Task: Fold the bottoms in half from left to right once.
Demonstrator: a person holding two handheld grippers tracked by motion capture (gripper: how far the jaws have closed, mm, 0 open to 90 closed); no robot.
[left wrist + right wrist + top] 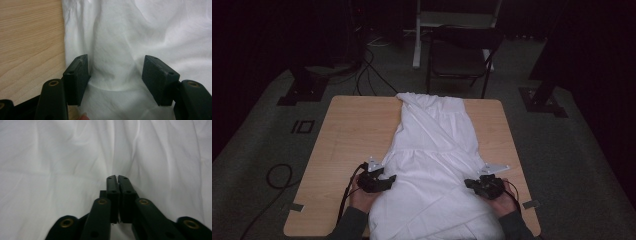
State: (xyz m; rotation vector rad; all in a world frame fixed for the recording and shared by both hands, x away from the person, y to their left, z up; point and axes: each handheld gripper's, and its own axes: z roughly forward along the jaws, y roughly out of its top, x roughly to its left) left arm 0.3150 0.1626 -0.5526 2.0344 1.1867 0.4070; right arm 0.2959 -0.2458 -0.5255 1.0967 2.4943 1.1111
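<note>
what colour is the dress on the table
Plain white dress, no pattern; clearest in the high view.

wooden table point(342, 135) | black folding chair point(459, 55) behind it | cables point(367, 70) on grey carpet point(257, 145)

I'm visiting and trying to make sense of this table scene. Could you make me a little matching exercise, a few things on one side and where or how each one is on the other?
Things:
1. left gripper
2. right gripper
3. white garment
4. folding chair

States or places:
A. on the floor beyond the table's far edge
B. jaws pressed together
C. spread lengthwise down the table
D. jaws apart, a raised fold of cloth between them

Pairs: 1-D, 2-B, 3-C, 4-A
</note>
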